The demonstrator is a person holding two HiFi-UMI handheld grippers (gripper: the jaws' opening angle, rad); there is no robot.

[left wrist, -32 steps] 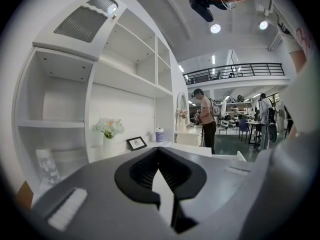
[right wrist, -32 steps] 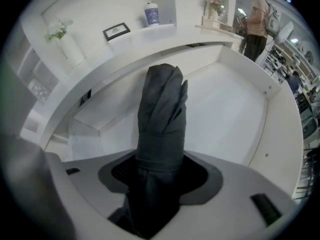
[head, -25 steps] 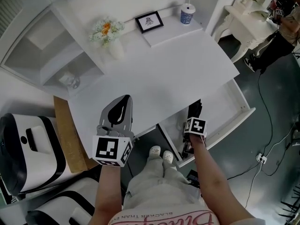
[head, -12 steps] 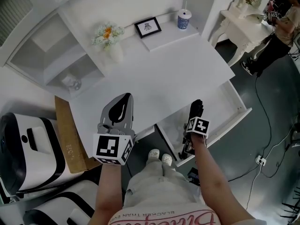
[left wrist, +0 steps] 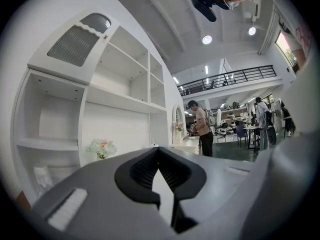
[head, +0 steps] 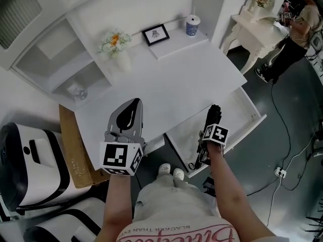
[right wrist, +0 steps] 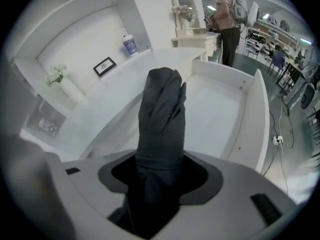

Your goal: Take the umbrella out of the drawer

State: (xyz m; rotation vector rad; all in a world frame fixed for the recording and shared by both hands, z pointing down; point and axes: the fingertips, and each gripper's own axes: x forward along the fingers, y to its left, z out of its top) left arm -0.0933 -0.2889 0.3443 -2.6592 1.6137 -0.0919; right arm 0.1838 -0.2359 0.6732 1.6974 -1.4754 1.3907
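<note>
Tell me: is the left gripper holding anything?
No, in the left gripper view the left gripper has nothing between its fingers.

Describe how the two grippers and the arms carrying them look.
Both are grey moulded shells with dark pads lining the tongs. The left gripper tapers to a rounded teardrop, and its pads are ribbed. The right gripper has the same grey shell around a dark opening. Each carries a white cube with black square markers: left cube, right cube. No cables show. The left forearm and right forearm are sleeveless.
</note>
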